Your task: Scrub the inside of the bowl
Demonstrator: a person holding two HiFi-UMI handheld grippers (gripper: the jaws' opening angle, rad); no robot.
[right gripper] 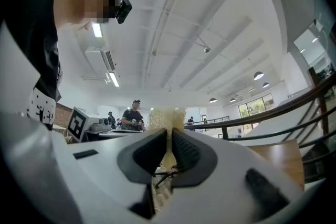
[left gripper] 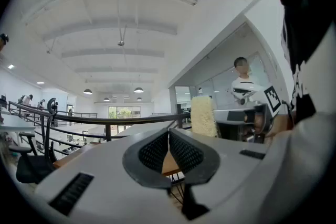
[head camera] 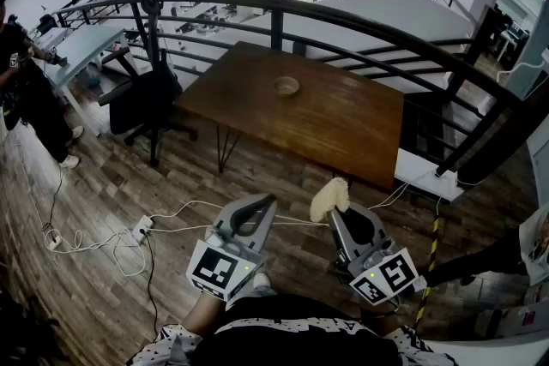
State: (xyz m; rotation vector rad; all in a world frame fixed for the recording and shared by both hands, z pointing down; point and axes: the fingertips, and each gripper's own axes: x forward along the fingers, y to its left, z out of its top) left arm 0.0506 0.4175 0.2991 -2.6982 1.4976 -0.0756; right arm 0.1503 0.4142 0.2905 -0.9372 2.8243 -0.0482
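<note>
Our left gripper point(left gripper: 169, 147) is closed all the way with nothing in it. Our right gripper point(right gripper: 169, 150) squeezes a yellow sponge point(head camera: 329, 198) that sticks out past its tips. The sponge looks soft and light, so it should squash when pushed. The small bowl point(head camera: 286, 86) sits well away on the wooden table point(head camera: 343, 129). It looks light and may slide, so we would pinch its rim to hold it.
</note>
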